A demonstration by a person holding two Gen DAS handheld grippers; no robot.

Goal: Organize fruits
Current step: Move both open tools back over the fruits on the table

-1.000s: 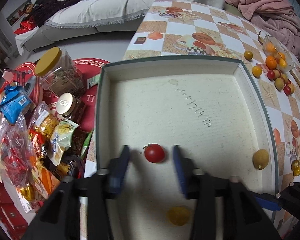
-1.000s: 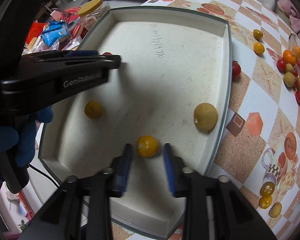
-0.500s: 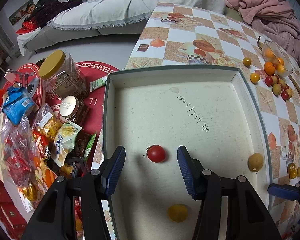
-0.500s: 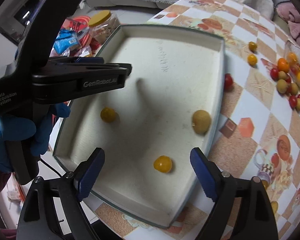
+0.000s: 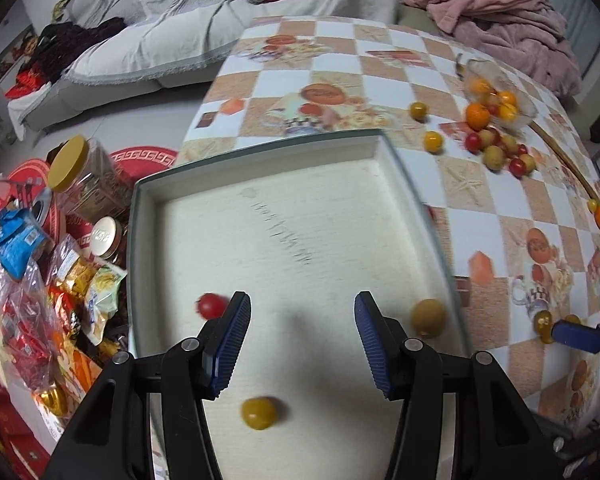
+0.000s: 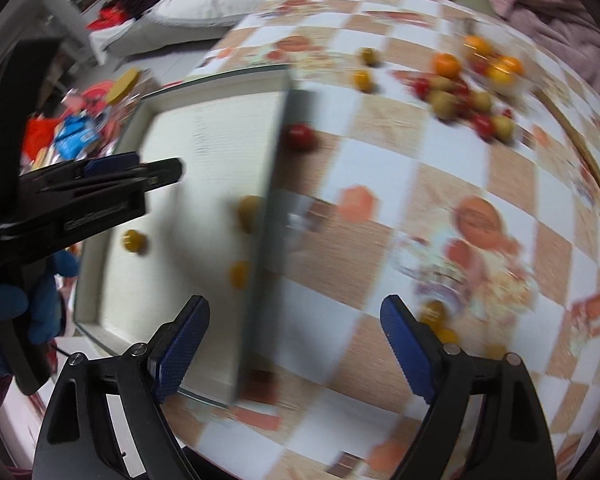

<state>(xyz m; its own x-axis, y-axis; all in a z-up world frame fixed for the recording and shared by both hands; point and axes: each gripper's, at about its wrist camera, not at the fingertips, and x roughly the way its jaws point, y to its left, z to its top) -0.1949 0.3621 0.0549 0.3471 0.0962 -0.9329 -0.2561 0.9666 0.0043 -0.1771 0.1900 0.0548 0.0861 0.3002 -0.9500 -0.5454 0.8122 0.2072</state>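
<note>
A shallow white tray (image 5: 260, 160) with a dark rim lies on the checked table. In it lie a red tomato (image 5: 210, 306), a yellow fruit (image 5: 259, 413) and a tan round fruit (image 5: 429, 317). My left gripper (image 5: 300, 340) is open and empty above the tray's near part. My right gripper (image 6: 296, 350) is open and empty over the tray's right rim (image 6: 270, 184); its view is blurred. In that view the tray holds two yellow fruits (image 6: 134, 241) (image 6: 239, 274) and the tan fruit (image 6: 248, 210). A red tomato (image 6: 300, 136) lies just outside the rim.
A heap of red, yellow and orange fruits (image 5: 496, 136) lies by a clear bowl at the far right. Small yellow fruits (image 6: 436, 314) lie near the right gripper. Jars and snack bags (image 5: 60, 240) crowd the floor on the left. A pink blanket (image 5: 500, 12) lies behind.
Both grippers opened, let go of the red tomato and the yellow fruit, and drew back. The left one swung right. The right one swung right off the tray toward the table.
</note>
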